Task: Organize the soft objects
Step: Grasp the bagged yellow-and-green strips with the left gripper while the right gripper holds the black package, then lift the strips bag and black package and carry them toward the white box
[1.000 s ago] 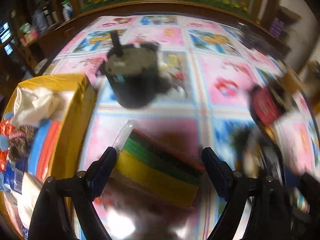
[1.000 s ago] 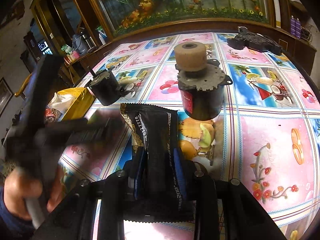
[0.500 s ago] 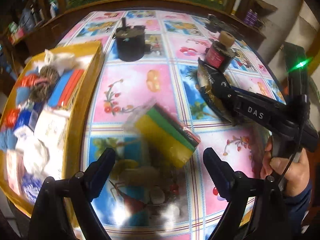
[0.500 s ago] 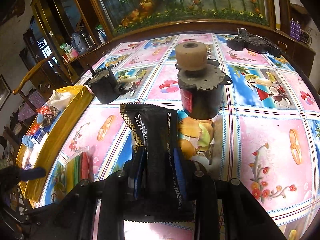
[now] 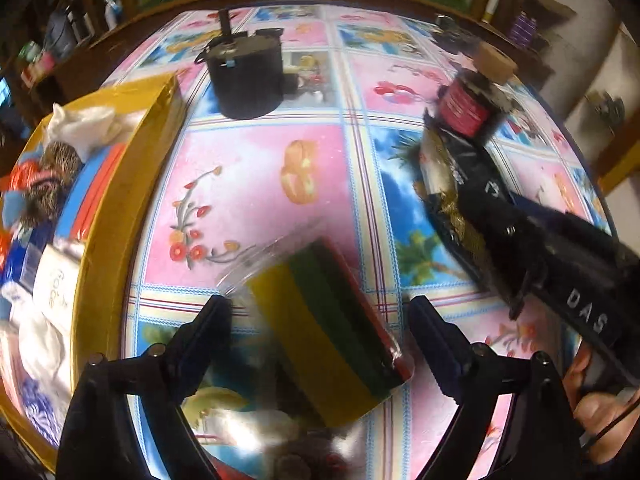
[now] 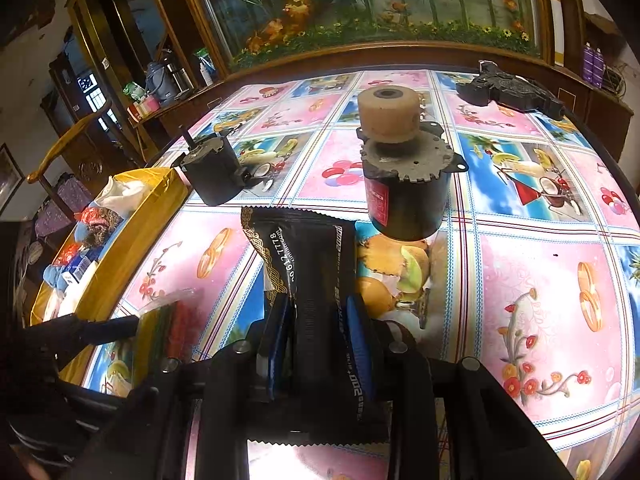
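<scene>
A bagged pack of sponges [image 5: 326,320], yellow, green and red, lies on the patterned tablecloth; it also shows in the right wrist view [image 6: 168,324]. My left gripper [image 5: 320,316] is open, a finger on either side of the pack, not touching it. My right gripper [image 6: 320,320] is shut on a black snack packet [image 6: 308,264] and holds it just above the table; gripper and packet show at the right of the left wrist view [image 5: 460,184]. A yellow box [image 5: 120,200] of soft items stands at the left.
A black motor with a shaft [image 5: 246,72] stands at the back. A second motor with a beige roller [image 6: 404,168] stands just beyond the packet. A dark part [image 6: 508,92] lies far right. The table edge [image 6: 624,184] curves on the right. A wooden chair [image 6: 60,148] stands at the left.
My left gripper pulled back, then closed in again over the sponge pack, which now sits between its open fingers. My right gripper and the packet stayed put.
</scene>
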The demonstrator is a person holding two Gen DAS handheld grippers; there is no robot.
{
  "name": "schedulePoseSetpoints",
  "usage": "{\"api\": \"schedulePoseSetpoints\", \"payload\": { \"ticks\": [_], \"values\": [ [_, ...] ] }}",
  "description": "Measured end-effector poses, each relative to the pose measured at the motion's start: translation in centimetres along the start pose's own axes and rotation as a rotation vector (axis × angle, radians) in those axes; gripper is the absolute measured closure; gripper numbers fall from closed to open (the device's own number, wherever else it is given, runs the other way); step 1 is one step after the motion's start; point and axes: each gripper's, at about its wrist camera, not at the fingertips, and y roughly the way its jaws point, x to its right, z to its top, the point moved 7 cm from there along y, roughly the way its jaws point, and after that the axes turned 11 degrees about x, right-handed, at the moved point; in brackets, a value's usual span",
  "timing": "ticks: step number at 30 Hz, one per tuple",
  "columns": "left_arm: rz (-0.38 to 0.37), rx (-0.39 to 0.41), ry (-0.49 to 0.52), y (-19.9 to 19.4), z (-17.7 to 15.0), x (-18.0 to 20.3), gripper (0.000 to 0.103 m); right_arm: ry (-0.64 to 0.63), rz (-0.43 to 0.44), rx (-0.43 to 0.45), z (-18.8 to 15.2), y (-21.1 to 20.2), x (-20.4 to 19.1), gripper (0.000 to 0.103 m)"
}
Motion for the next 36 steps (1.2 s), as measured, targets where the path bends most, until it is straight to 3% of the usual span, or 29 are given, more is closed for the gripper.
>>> {"api": "schedulePoseSetpoints", "payload": {
  "ticks": [2,3,8,10,13,17,20,21,24,25,27,28,36],
  "values": [
    [0.018,0.03,0.053,-0.5,-0.3,-0.5,0.031,-0.015,-0.001,-0.002,0.0,0.0,-0.2,0.071],
    [0.015,0.043,0.062,-0.8,-0.4,-0.9,0.033,-0.024,-0.002,-0.004,0.0,0.0,-0.4,0.071],
    [0.003,0.133,0.072,-1.0,-0.4,-1.7,0.034,-0.083,-0.029,-0.014,-0.3,0.3,-1.0,0.07],
    [0.002,0.174,0.057,-0.9,-0.3,-1.8,0.034,-0.103,-0.047,-0.02,-0.5,0.6,-1.1,0.065],
    [-0.011,0.193,0.022,-0.9,-0.1,-2.2,0.034,-0.16,-0.088,-0.045,-1.0,1.2,-1.5,0.045],
    [-0.001,0.191,0.03,-0.6,0.1,-2.1,0.033,-0.17,-0.115,-0.052,-1.2,1.5,-1.2,0.038],
    [0.013,0.187,0.044,-0.5,0.0,-1.9,0.032,-0.167,-0.127,-0.05,-1.2,1.6,-1.0,0.04],
    [0.021,0.186,0.052,-0.5,0.0,-1.8,0.032,-0.172,-0.123,-0.047,-1.2,1.6,-1.3,0.053],
    [0.022,0.188,0.05,-0.6,-0.1,-1.8,0.032,-0.2,-0.146,-0.026,-1.2,1.2,-1.6,0.061],
    [0.027,0.19,0.049,-0.7,-0.1,-1.9,0.036,-0.206,-0.158,-0.019,-1.1,1.1,-1.7,0.062],
    [0.042,0.204,0.034,-0.9,0.0,-2.3,0.057,-0.214,-0.197,-0.001,-1.0,0.8,-1.7,0.066],
    [0.046,0.206,0.02,-1.0,0.0,-2.6,0.06,-0.221,-0.208,0.013,-0.9,0.6,-1.7,0.068],
    [0.053,0.228,-0.007,-1.4,0.2,-3.2,0.064,-0.291,-0.182,0.107,-0.4,-0.8,-3.3,0.069]
  ]
}}
